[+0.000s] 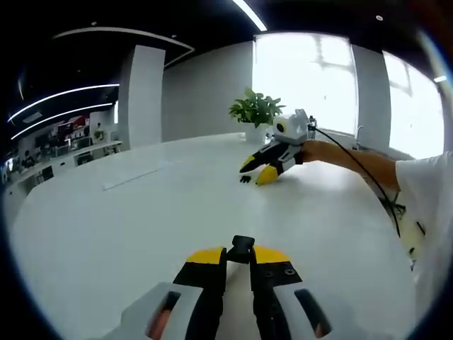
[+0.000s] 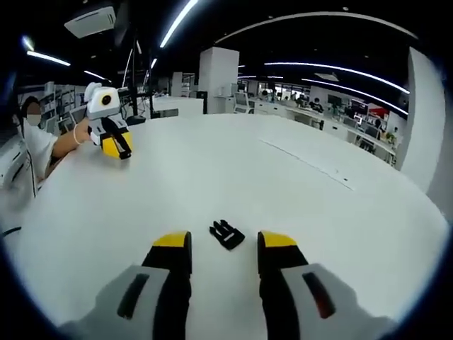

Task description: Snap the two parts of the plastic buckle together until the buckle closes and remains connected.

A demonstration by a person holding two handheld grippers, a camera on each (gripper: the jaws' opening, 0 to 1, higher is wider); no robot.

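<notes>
in the left gripper view, the left gripper (image 1: 241, 256) is seen with its fingers nearly closed on a small black buckle part (image 1: 243, 248), which is pinched at the tips and sticks out just beyond them. in the right gripper view, the right gripper (image 2: 225, 244) is seen with its fingers wide apart and nothing held; the second buckle part (image 2: 226, 234) lies flat on the table (image 2: 297, 191), between the fingertips and just ahead of them.

a slip is judged the main risk: the loose part is small and flat, so it could be pushed along the smooth table instead of being caught when the fingers close. a skewed hold on either part could make the halves meet off-line and fail to latch. the pinched part is held by little of its body and could twist under pressure.

the table is white, wide and glossy. beyond the left fingers, a potted plant (image 1: 256, 112) stands by bright windows. beyond the right fingers, an open office with ceiling light strips is seen.
</notes>
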